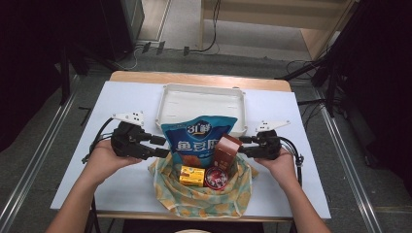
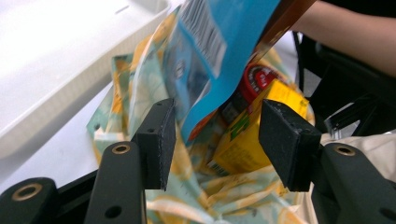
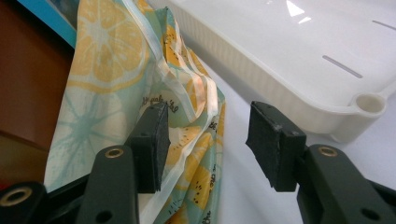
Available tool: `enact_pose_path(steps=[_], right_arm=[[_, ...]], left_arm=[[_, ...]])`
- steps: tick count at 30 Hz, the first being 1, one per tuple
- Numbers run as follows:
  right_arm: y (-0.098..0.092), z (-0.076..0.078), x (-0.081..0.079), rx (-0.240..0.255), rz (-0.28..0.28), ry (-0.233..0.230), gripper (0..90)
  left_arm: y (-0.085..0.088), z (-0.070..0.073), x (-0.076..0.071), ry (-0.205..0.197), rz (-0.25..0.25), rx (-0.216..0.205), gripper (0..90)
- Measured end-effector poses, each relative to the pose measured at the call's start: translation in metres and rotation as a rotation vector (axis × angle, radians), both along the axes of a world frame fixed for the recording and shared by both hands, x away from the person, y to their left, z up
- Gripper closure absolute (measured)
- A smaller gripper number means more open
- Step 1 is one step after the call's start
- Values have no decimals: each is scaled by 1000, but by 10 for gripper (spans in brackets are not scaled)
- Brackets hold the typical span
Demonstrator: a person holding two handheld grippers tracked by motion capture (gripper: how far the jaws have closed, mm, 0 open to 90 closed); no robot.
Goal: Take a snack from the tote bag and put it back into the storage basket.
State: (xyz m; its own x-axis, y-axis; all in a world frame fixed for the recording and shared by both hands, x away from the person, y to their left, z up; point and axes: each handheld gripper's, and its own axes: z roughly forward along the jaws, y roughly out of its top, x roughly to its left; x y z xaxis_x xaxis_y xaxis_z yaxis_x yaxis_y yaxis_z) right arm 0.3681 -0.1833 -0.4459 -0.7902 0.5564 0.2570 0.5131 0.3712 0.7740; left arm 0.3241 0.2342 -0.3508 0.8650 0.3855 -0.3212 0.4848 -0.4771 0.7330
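Two hand-held grippers flank a lemon-print cloth bag (image 1: 201,196) at the near edge of the table (image 1: 121,104); the bag is slumped open, so its contents stand exposed for removal. Nearest the person lie a yellow carton (image 1: 191,175) and a red-lidded tin (image 1: 216,178), low in the bag. Behind them a brown box (image 1: 226,150) stands upright and a tall blue snack pouch (image 1: 199,138) leans up out of the mouth. From the left, the left gripper (image 1: 163,146) has its jaws wide apart, with the pouch's lower edge between the pads (image 2: 159,137) but not pressed, seemingly about to take it. At the right rim, the right gripper (image 1: 241,145) has its jaws parted, one pad (image 3: 154,144) against the cloth without pinching it, probably to steady the bag. Farther back sits an empty white tray (image 1: 201,104), presumably the destination for the goods.
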Motion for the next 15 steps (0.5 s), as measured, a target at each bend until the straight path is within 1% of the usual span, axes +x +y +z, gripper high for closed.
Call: enact_pose_path(steps=[4, 6, 11, 15], right_arm=[[0, 0, 0, 3, -1, 6, 494], [0, 0, 0, 3, -4, 10, 492], [0, 0, -1, 6, -9, 14, 478], [-1, 0, -1, 9, -11, 19, 472]], left_arm=[[-2, 8, 0, -9, -2, -23, 468], [-5, 10, 0, 3, 0, -29, 470], [-12, 17, 2, -13, -13, -10, 473], [-16, 24, 6, -18, -23, -12, 476]])
